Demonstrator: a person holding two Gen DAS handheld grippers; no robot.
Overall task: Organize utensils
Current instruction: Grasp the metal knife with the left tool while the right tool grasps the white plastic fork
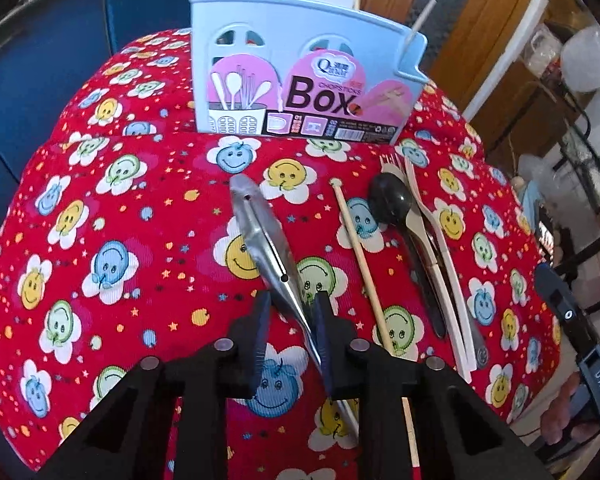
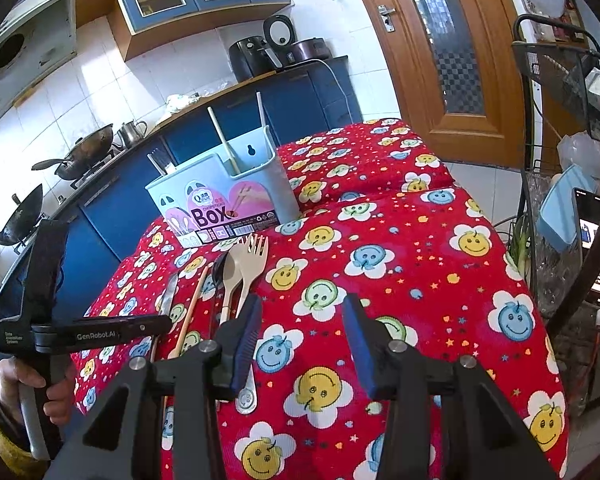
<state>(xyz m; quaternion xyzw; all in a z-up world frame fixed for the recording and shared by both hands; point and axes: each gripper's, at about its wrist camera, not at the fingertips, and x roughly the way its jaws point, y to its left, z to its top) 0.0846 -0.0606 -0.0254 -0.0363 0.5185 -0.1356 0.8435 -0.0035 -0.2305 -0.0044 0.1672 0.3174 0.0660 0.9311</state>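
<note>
Between the blue pads of the left hand-held gripper (image 1: 290, 312), the narrow handle of a metal utensil (image 1: 260, 236) is framed; its broad end lies flat on the red smiley-patterned tabletop (image 1: 100, 240), pointing toward the blue chopsticks box (image 1: 300, 64). The pads are set close on either side of the handle, but whether it is already clamped cannot be told. The right hand-held gripper (image 2: 300, 332) is held released above the cloth, with nothing between its fingers. Just to the right of the metal piece a single wooden chopstick (image 1: 360, 264) is laid, then a black spoon (image 1: 392, 204), a beige fork (image 1: 392, 168) and a white utensil (image 1: 440, 248), bunched together. Several sticks are already stood in the box at the tabletop's far edge. The step in hand is judged to be the pickup of the metal utensil. Next, a firm closure on the thin handle would be called for, then a lift and a tilt upright over a compartment of the box.
</note>
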